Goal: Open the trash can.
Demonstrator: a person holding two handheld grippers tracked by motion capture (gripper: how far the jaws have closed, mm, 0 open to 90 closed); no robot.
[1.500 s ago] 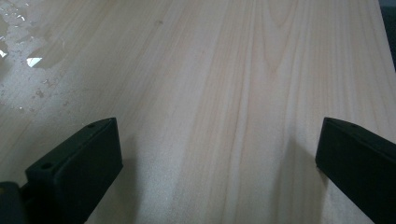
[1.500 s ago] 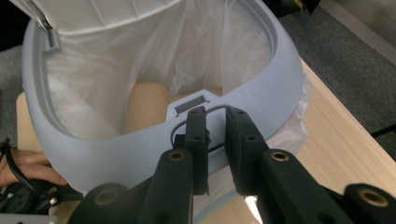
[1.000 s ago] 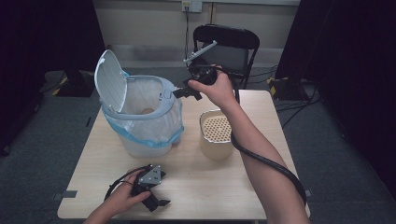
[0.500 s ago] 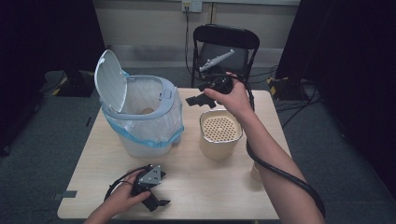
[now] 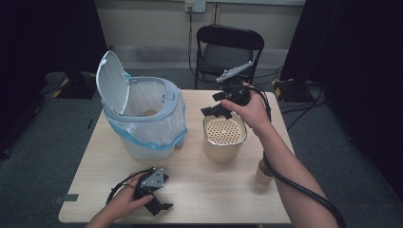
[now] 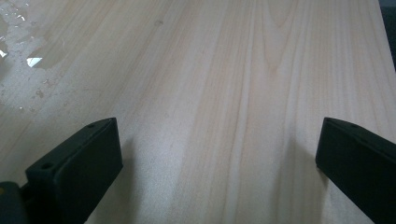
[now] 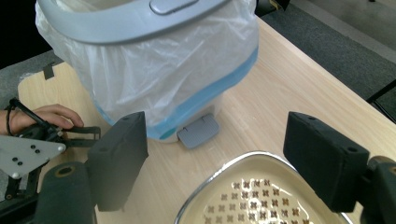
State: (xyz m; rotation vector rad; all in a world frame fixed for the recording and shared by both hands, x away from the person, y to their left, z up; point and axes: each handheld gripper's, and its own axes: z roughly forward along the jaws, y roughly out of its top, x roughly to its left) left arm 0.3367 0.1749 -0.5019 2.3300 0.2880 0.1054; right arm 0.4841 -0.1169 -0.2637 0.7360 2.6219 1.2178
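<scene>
1. Fingers of the right gripper point(image 5: 212, 105) stood wide apart with nothing between them; the jaws had just been opening. In the right gripper view they framed the near rim of the beige perforated container point(image 7: 261, 196), which suggested an approach to that item, not a grip on it.
2. Fingers of the left gripper point(image 5: 159, 205) were likewise spread and empty, lying low over the bare table point(image 6: 243, 93). This hand appeared parked, kept clear of the working area.
3. The perforated container point(image 5: 223, 137) stood upright near the table's middle, just beside the lined waste bin point(image 5: 145, 118).
4. The bin lid point(image 5: 110, 83) stood raised, leaving the mouth free to receive items. Its foot pedal point(image 7: 198, 131) faced the container.
5. A small paper cup point(image 5: 263, 172) stood near the right edge, apart from both grippers.
6. Wet patches point(image 6: 28, 51) marked the table surface ahead of the left gripper.
</scene>
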